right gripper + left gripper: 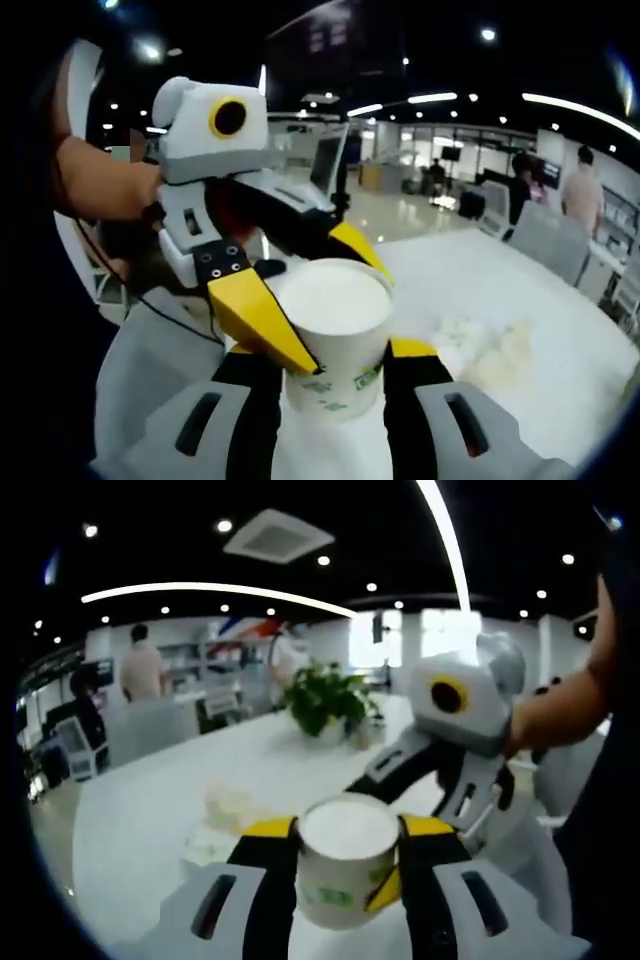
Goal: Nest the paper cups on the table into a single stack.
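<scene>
A white paper cup (345, 865) with green print stands upright between my left gripper's (348, 852) yellow-tipped jaws, which are shut on its sides. My right gripper (415, 800) reaches in from the right, its jaws running down behind and beside the same cup. In the right gripper view the paper cup (335, 330) sits between my right gripper's (335, 372) own jaws, which press on its lower body, while the left gripper (300, 290) clamps it crosswise from the left with one yellow jaw in front and one behind. More pale, blurred cups (228, 805) lie on the table beyond.
The white table (150, 820) stretches away, with a potted plant (325, 700) at its far end. Pale blurred cups (480, 350) rest on the table (560, 330) to the right. A person's forearm (100, 185) holds the left gripper. Chairs and people are far behind.
</scene>
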A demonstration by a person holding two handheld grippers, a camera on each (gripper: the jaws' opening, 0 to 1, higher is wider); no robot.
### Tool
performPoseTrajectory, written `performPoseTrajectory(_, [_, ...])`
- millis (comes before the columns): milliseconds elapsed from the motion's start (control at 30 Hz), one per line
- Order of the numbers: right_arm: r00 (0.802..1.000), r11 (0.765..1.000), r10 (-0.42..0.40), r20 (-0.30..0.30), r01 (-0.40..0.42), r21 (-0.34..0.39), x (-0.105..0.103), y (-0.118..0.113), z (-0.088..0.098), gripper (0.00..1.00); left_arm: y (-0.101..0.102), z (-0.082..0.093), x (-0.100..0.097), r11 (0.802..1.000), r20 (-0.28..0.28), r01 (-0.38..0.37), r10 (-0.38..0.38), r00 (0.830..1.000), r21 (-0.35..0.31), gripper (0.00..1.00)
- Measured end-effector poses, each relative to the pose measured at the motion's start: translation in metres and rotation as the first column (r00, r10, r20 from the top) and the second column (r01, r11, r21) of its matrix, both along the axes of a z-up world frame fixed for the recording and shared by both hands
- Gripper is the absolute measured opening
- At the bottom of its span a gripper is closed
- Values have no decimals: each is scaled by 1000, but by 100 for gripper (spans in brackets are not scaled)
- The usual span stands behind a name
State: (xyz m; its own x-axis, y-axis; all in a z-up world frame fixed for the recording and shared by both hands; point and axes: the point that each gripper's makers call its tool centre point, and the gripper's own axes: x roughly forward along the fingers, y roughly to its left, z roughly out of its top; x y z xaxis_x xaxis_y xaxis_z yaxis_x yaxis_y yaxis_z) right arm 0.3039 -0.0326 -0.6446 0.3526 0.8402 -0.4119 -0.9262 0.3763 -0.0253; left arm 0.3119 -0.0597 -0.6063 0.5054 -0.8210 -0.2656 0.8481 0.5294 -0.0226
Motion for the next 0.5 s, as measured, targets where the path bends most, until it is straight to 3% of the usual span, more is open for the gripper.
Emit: performPoseTrajectory(500, [1000,1000,18,11,-18,7,-3,-2,4,41,2,5,-4,1000,20,24,-23,1000,-18,37])
